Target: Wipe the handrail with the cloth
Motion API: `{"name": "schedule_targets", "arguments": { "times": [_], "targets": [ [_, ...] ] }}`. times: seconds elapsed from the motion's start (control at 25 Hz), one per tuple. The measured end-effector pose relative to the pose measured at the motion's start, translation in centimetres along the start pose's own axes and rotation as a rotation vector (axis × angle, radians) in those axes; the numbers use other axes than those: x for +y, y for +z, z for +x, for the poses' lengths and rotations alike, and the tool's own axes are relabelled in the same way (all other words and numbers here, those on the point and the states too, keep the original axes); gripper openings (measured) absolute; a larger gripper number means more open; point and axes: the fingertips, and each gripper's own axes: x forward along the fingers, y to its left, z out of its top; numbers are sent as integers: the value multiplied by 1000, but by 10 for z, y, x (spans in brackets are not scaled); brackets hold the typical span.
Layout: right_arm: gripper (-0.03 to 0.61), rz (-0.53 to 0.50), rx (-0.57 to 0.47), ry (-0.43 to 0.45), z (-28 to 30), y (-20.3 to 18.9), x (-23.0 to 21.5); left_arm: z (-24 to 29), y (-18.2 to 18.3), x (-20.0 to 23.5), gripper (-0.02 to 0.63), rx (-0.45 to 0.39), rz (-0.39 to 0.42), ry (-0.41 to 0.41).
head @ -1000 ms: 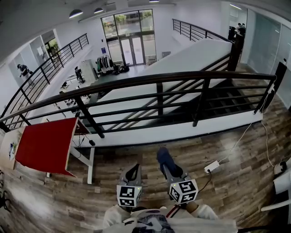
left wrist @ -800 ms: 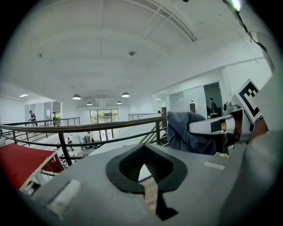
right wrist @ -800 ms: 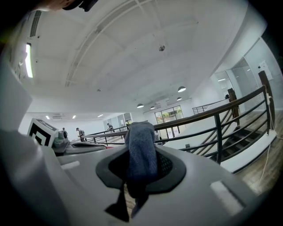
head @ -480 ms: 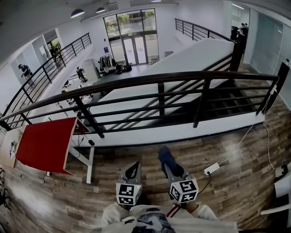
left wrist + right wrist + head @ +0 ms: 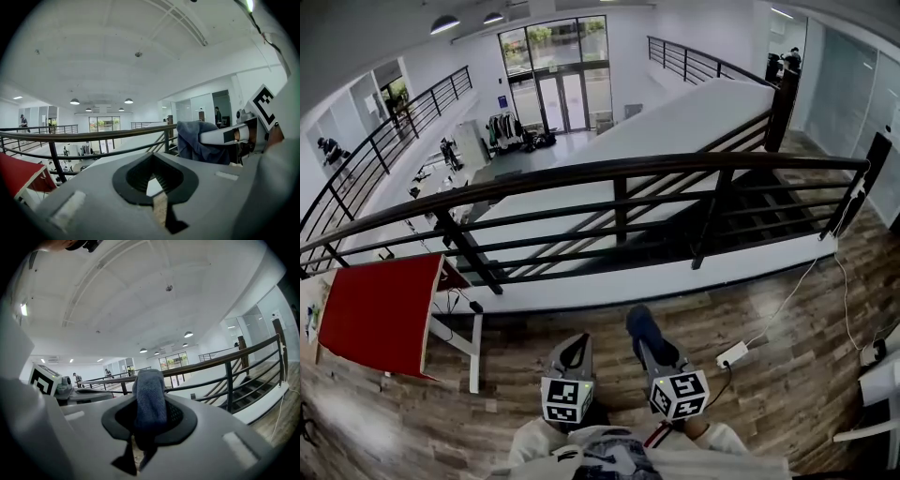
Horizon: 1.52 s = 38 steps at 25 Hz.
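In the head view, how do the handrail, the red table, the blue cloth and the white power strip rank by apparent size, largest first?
1. the handrail, spanning nearly the whole width
2. the red table
3. the blue cloth, helped by being nearest the camera
4. the white power strip, smallest

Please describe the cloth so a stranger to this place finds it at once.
Find the dark handrail curving across the wooden landing. Nearer than it, low in the head view, are two claws. The cloth is the dark blue bundle pinched in the right claw; the left claw is empty.
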Motion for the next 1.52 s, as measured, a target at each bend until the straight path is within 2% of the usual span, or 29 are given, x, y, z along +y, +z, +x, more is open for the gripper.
{"name": "schedule_targets", "arguments": {
  "times": [0.4, 0.56, 0.84, 1.28, 1.52],
  "targets": [
    [74, -21, 60, -6, 118, 11, 24, 58, 2, 109, 5, 5, -43, -8],
    [74, -19, 78, -13, 167, 13, 35, 80, 2, 152, 5, 19, -37, -19],
    [74, -18, 90, -48, 227, 19, 48, 106, -7, 209, 5, 32, -63, -45],
    [74, -40, 119, -78, 267, 27, 56, 132, -20, 248, 4, 44, -119, -57],
    [74, -36, 122, -45, 293, 32, 55, 140, -19, 267, 5, 60, -122, -17]
  ]
}}
